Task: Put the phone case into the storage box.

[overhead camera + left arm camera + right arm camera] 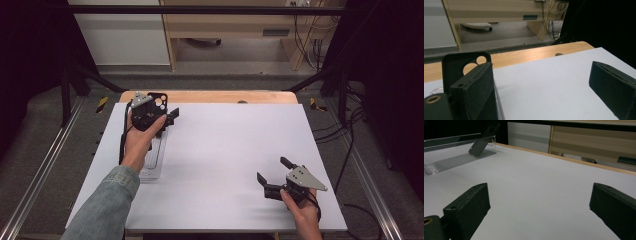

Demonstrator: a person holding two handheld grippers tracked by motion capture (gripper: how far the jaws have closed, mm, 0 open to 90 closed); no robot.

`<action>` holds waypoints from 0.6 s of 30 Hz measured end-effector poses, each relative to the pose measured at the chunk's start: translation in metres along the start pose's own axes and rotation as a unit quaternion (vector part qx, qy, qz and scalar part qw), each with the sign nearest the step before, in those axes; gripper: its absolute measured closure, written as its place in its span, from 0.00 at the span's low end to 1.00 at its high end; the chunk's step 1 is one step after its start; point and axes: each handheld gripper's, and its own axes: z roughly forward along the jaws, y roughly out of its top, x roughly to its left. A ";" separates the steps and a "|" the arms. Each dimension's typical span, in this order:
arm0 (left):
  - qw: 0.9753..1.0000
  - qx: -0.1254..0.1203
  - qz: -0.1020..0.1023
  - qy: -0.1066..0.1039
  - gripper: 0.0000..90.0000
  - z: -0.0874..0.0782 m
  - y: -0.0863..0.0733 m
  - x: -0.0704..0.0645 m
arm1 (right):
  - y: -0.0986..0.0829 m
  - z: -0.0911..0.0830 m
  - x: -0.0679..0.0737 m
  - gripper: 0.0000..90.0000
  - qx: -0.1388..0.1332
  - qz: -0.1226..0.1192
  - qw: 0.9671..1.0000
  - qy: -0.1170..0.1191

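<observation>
A black phone case [159, 99] with round camera holes leans upright on a clear acrylic stand [154, 159] at the table's far left. My left gripper [169, 114] is held right beside it, open, with nothing between its fingers. In the left gripper view [544, 87] the case [454, 66] rises just behind the left finger [474, 92]; I cannot tell whether they touch. My right gripper [272, 170] hovers open over the near right of the table. The right gripper view [541, 205] has the case [481, 141] and the stand [454, 160] far off.
A white sheet [225, 160] covers the table, with a wooden edge [210, 96] along its far side. Beyond it are the floor, wooden furniture [240, 30] and cables. Dark frame rails run along both sides.
</observation>
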 end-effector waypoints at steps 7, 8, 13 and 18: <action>1.000 -0.009 0.003 -0.010 0.05 -0.014 0.000 -0.005 | 0.000 0.001 0.003 0.04 0.005 -0.003 1.000 0.004; 1.000 -0.010 0.003 -0.012 0.05 -0.015 0.000 -0.006 | 0.000 0.001 0.003 0.04 0.006 -0.003 1.000 0.004; 1.000 -0.020 0.006 -0.015 0.05 -0.025 0.001 -0.007 | 0.000 0.000 0.001 0.04 0.007 -0.001 1.000 0.003; 0.999 -0.032 0.014 -0.018 0.05 -0.033 0.002 -0.010 | 0.000 0.000 0.002 0.03 0.006 -0.003 1.000 0.008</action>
